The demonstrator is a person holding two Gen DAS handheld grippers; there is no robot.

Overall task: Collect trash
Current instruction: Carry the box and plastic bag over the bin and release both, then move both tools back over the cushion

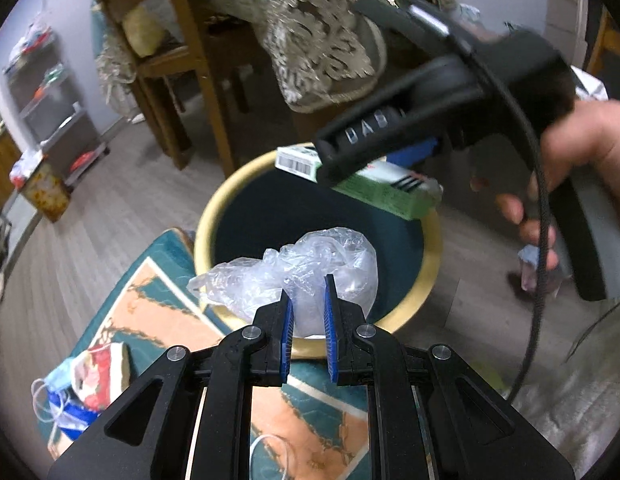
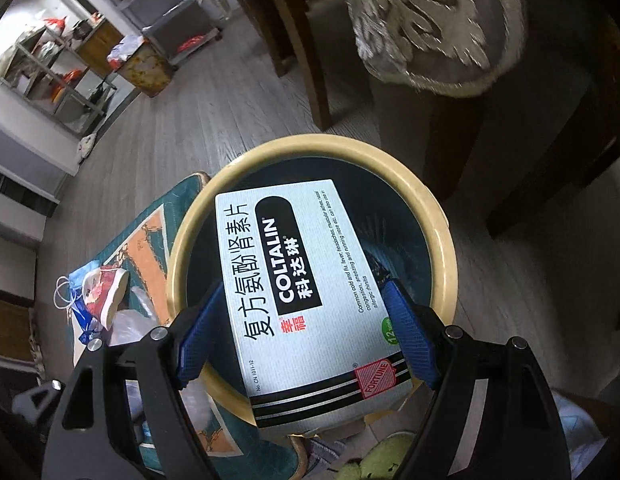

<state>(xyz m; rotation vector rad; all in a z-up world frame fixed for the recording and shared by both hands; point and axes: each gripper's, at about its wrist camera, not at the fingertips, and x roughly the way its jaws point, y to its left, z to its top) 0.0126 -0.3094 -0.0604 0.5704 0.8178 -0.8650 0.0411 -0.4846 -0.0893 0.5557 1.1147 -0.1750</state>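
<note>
A round bin with a yellow rim [image 1: 213, 208] [image 2: 438, 216] and dark inside stands on the floor. My left gripper [image 1: 308, 292] is shut on a crumpled clear plastic bag [image 1: 310, 264] and holds it over the bin's near rim. My right gripper [image 2: 301, 292] is shut on a white and green Coltalin medicine box [image 2: 297, 280] and holds it over the bin's mouth. In the left wrist view the right gripper's black body [image 1: 430, 112] and the box [image 1: 382, 188] show above the bin's far rim.
A teal and orange rug [image 1: 157, 320] lies left of the bin, with a face mask and a red-white wrapper [image 1: 97, 376] [image 2: 105, 292] on it. Wooden chairs [image 1: 177, 64], a draped fringed cloth [image 1: 322, 40] and metal shelves [image 1: 49, 92] stand beyond.
</note>
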